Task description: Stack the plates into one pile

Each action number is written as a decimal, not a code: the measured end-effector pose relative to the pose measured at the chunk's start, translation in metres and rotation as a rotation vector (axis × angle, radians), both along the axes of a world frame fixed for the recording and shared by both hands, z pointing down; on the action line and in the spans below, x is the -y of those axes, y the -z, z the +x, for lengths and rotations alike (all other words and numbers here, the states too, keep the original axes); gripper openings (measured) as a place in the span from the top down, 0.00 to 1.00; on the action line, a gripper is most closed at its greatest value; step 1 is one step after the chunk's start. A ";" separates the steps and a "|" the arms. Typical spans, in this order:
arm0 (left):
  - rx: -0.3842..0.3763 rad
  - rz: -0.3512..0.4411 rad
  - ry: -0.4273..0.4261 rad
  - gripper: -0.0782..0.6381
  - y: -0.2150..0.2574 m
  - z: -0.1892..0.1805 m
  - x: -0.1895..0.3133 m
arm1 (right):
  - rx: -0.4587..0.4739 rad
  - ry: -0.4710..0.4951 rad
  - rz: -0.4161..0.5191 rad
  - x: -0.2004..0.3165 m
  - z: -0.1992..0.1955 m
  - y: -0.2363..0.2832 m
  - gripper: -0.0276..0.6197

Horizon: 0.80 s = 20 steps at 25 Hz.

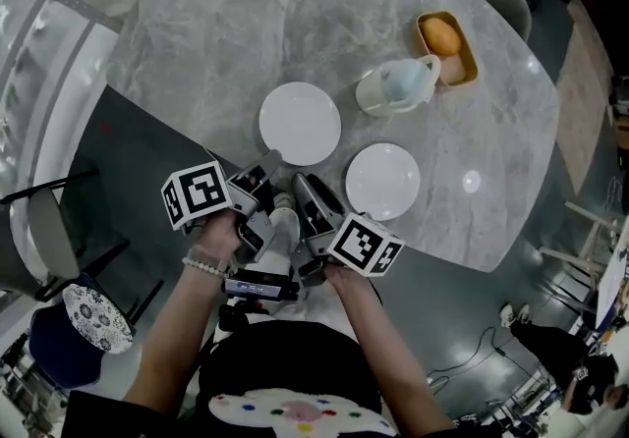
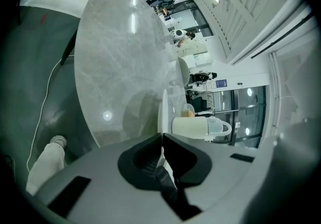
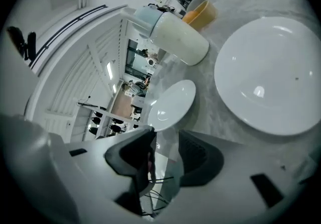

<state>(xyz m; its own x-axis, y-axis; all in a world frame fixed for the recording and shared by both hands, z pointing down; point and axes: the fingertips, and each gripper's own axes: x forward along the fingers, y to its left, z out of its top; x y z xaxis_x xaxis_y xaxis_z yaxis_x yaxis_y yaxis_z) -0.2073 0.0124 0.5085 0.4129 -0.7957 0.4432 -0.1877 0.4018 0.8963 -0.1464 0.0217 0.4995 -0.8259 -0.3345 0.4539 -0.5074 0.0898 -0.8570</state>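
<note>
My left gripper (image 1: 269, 163) pinches the far plate (image 1: 300, 122) by its thin rim at 7 o'clock. My right gripper (image 1: 307, 183) is spread and empty, at 9 o'clock of the near plate (image 1: 382, 181). Both plates are round, glossy white on the veined marble table (image 1: 246, 24).

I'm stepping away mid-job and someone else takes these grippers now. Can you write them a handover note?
Left gripper: shut on the near rim of the left plate.
Right gripper: open, empty.
Right plate lies apart on the table.
Done: nothing stacked.
To do: set one plate on the other.
</note>
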 end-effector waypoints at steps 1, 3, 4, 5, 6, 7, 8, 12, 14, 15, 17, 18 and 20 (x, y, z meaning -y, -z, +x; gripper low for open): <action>0.001 -0.002 -0.001 0.86 0.000 0.000 -0.001 | 0.017 -0.015 -0.017 0.002 -0.004 -0.001 0.70; 0.001 -0.005 -0.002 0.86 0.000 -0.001 -0.002 | 0.035 -0.044 -0.042 0.007 -0.009 -0.005 0.69; 0.001 -0.006 -0.001 0.86 0.001 -0.001 -0.004 | 0.038 -0.057 -0.051 0.009 -0.010 -0.006 0.69; 0.000 -0.007 0.001 0.86 0.001 -0.001 -0.005 | 0.039 -0.067 -0.058 0.011 -0.011 -0.007 0.69; -0.001 -0.009 0.002 0.86 0.001 -0.001 -0.006 | 0.036 -0.076 -0.062 0.013 -0.011 -0.009 0.69; -0.001 -0.010 0.003 0.86 0.001 -0.002 -0.006 | 0.029 -0.083 -0.063 0.016 -0.011 -0.011 0.69; 0.000 -0.011 0.004 0.86 0.001 -0.002 -0.006 | 0.017 -0.089 -0.063 0.018 -0.010 -0.013 0.69; 0.013 -0.005 0.000 0.86 0.001 -0.003 -0.009 | -0.024 -0.102 -0.048 0.018 -0.006 -0.019 0.78; 0.030 -0.002 -0.012 0.86 0.001 -0.002 -0.010 | -0.018 -0.104 -0.040 0.017 -0.006 -0.019 0.79; 0.036 -0.001 -0.016 0.86 0.001 -0.002 -0.012 | -0.016 -0.103 -0.037 0.015 -0.006 -0.018 0.79; 0.049 0.003 -0.023 0.85 0.003 -0.002 -0.017 | -0.017 -0.099 -0.029 0.012 -0.006 -0.015 0.80; 0.054 0.005 -0.027 0.85 0.005 -0.002 -0.018 | -0.021 -0.099 -0.023 0.010 -0.006 -0.013 0.81; 0.066 0.012 -0.039 0.85 0.007 -0.001 -0.020 | -0.027 -0.101 -0.012 0.009 -0.005 -0.010 0.81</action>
